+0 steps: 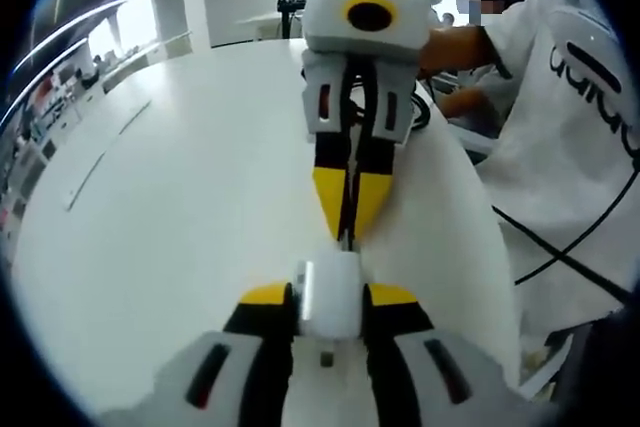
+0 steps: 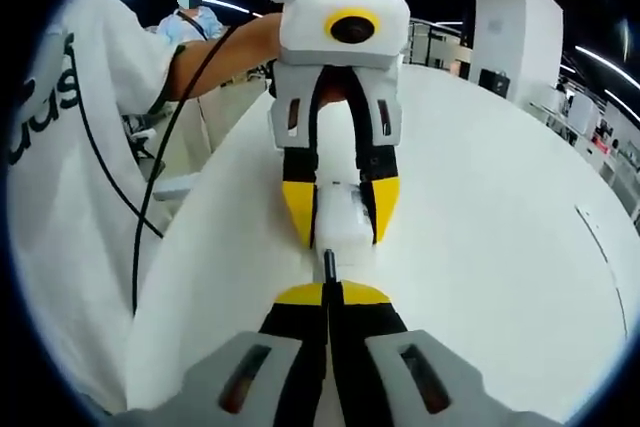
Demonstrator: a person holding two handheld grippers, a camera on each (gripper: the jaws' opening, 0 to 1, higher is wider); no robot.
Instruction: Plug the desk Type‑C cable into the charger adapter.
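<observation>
over the white tabletop [image 1: 180,197] the two claws face each other tip to tip. the left claw [image 1: 330,299] is closed on the white charger adapter [image 1: 328,297], one jaw on either side. the right claw [image 2: 327,292] is pinched nearly together on the dark type-c cable [image 2: 328,265], whose plug end meets the adapter's face. a person in a white shirt [image 2: 60,197] stands alongside.
</observation>
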